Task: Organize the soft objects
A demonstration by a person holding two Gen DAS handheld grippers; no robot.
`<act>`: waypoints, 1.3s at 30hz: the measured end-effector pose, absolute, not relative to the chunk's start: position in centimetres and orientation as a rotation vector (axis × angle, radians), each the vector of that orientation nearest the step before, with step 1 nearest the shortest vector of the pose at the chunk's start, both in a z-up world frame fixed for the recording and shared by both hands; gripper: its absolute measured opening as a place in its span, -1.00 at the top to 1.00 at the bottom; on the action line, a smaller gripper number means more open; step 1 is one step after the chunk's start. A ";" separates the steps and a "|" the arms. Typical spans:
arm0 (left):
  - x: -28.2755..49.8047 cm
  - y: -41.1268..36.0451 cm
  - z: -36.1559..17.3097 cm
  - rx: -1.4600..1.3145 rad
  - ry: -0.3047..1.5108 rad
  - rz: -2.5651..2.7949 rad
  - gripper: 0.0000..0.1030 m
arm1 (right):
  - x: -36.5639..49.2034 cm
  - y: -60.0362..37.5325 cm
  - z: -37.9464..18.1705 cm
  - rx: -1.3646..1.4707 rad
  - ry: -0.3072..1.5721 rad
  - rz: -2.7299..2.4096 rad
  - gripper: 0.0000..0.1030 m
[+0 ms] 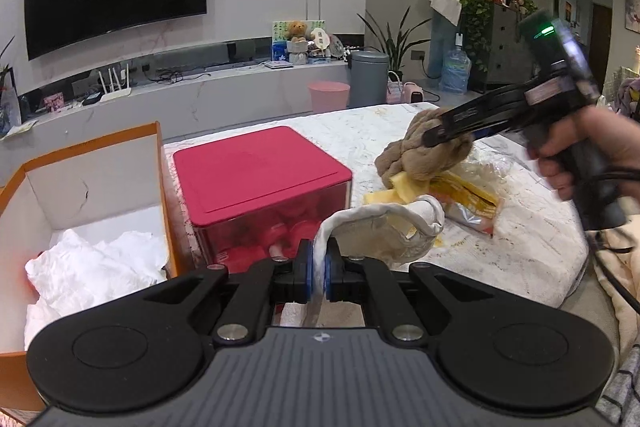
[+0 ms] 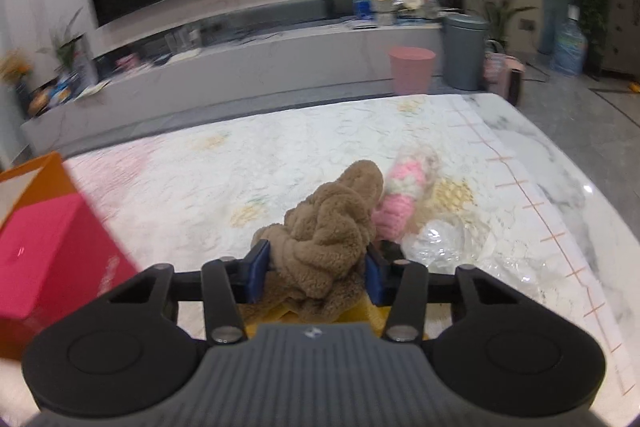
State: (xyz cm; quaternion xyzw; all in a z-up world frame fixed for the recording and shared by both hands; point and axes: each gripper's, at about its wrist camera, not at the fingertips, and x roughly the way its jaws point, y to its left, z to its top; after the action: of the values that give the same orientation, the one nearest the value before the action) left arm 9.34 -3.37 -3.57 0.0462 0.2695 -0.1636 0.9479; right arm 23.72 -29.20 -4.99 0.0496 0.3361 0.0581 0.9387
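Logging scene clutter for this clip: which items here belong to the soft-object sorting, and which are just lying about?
Job:
brown plush
white cloth
pink knit item
orange box
red box

Lying about:
clear plastic wrap
pink bin
grey bin

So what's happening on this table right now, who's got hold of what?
A person is sorting soft items with two handheld grippers. The left gripper is shut on a white cloth pouch, in front of the red lidded box and beside the open orange box. The right gripper is clamped on a brown plush item over the table, with a pink knitted piece lying just beyond it.
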 end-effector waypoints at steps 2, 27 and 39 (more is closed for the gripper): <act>9.5 -2.8 -3.4 0.067 0.556 -0.329 0.88 | 22.5 -28.6 -3.7 0.059 0.695 0.164 0.08; 9.5 -1.5 -2.5 0.049 0.559 -0.306 0.87 | 20.7 -25.1 -8.1 0.019 1.022 0.444 -0.16; 8.2 -0.2 0.4 0.001 0.491 -0.452 0.87 | 18.8 -25.7 -4.5 -0.022 0.925 0.430 -0.09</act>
State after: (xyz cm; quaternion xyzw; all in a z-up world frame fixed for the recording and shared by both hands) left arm 8.21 -0.17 0.38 0.0007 0.2409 -0.2217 0.9449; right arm 18.78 -25.73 -4.49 -0.0106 0.4426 0.2058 0.8727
